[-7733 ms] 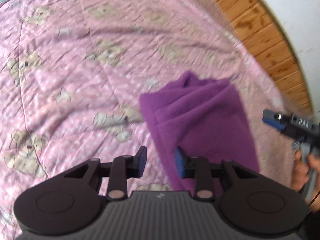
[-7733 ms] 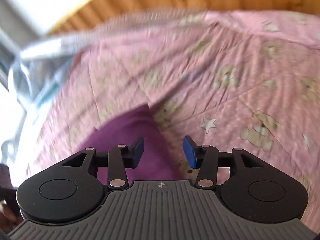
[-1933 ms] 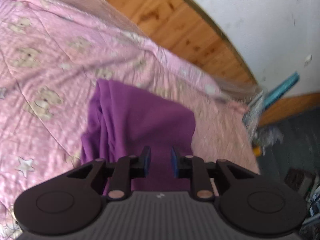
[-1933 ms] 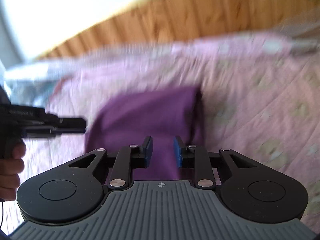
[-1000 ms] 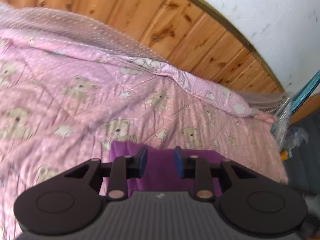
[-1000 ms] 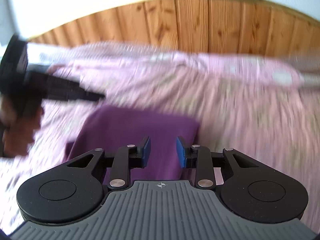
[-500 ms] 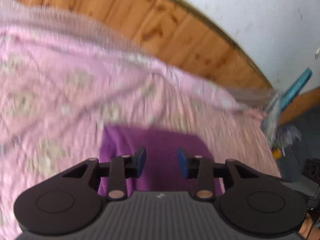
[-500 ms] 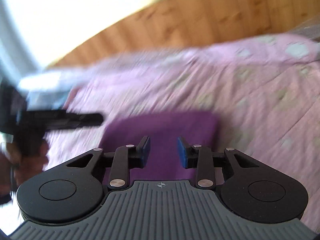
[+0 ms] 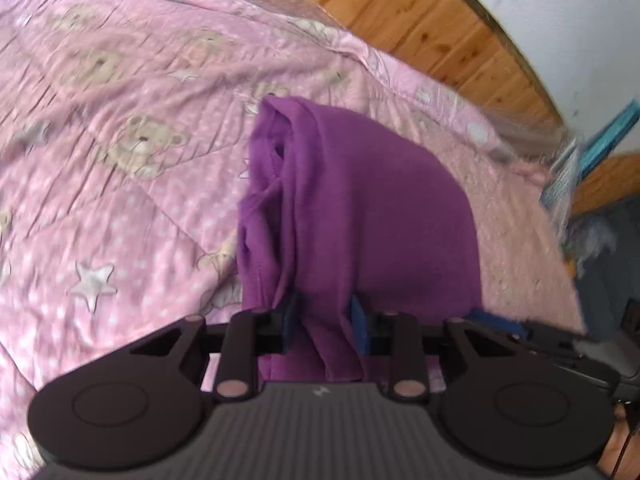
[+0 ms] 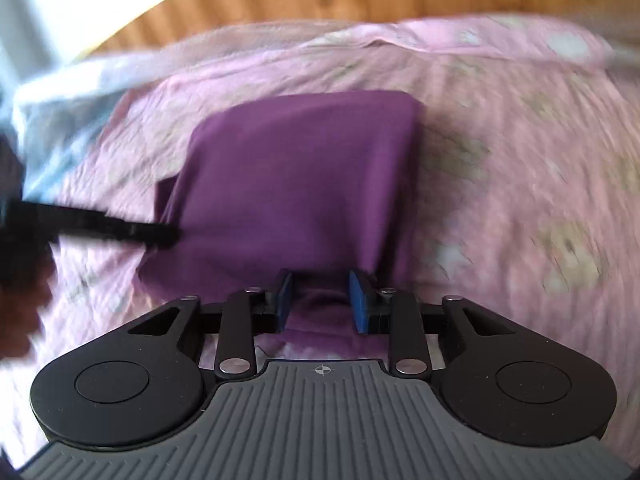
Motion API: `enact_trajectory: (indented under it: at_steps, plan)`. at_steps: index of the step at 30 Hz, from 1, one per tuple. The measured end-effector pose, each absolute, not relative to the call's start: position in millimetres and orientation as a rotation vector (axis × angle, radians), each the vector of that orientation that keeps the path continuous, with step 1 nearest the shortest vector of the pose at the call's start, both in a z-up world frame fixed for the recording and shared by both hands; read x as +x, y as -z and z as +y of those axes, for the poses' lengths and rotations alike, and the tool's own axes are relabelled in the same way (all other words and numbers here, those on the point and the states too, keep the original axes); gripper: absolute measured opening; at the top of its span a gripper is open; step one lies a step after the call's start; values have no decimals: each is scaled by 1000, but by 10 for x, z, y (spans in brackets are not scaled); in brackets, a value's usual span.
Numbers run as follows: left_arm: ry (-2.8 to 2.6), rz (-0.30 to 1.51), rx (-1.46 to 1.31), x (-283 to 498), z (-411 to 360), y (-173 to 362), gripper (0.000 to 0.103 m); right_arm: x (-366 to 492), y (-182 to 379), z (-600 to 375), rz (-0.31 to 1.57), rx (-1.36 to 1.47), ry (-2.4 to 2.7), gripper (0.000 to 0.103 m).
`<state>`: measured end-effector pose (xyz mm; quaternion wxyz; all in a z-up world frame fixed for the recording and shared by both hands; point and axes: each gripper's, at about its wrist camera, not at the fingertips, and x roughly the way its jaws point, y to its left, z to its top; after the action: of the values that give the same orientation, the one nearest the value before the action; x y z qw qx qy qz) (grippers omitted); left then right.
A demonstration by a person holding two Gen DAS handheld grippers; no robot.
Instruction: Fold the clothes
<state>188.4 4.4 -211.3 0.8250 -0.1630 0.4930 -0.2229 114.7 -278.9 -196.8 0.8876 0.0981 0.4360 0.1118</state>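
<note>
Both grippers have dropped onto the near edge of the folded purple fabric garment (image 9: 360, 208) since half a second ago, and their jaws have just been closing. Left gripper (image 9: 322, 330): blue pads pinch a bunched fold of the cloth. Right gripper (image 10: 320, 304): near hem lies between the pads (image 10: 357, 304); whether they press it, cannot tell. Garment rests on the pink teddy-bear-and-star quilt (image 9: 120, 184), toward its edge nearest the wooden plank wall panelling (image 9: 420, 20).
</note>
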Motion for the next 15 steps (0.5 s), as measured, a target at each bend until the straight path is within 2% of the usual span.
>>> enact_trajectory:
  at_steps: [2, 5, 6, 9, 11, 13, 14, 15]
  plan:
    - [482, 1024, -339, 1824, 38, 1963, 29, 1075, 1831, -2782, 888, 195, -203, 30]
    - [509, 981, -317, 1735, -49, 1813, 35, 1075, 1734, -2682, 835, 161, -231, 30]
    - [491, 997, -298, 1737, -93, 1864, 39, 1102, 1733, -2646, 829, 152, -244, 35]
    - [429, 1039, -265, 1730, -128, 2037, 38, 1200, 1969, -2562, 940, 109, -270, 39]
    - [407, 1027, -289, 1679, -90, 1960, 36, 1115, 1904, -2577, 906, 98, -281, 39]
    - [384, 973, -295, 1629, -48, 1805, 39, 1055, 1809, -2570, 895, 85, -286, 40]
    - [358, 952, -295, 1653, -19, 1779, 44, 1029, 1765, -2566, 889, 80, -290, 43]
    - [332, 955, -315, 1731, 24, 1813, 44, 1023, 1752, -2554, 878, 77, -305, 50]
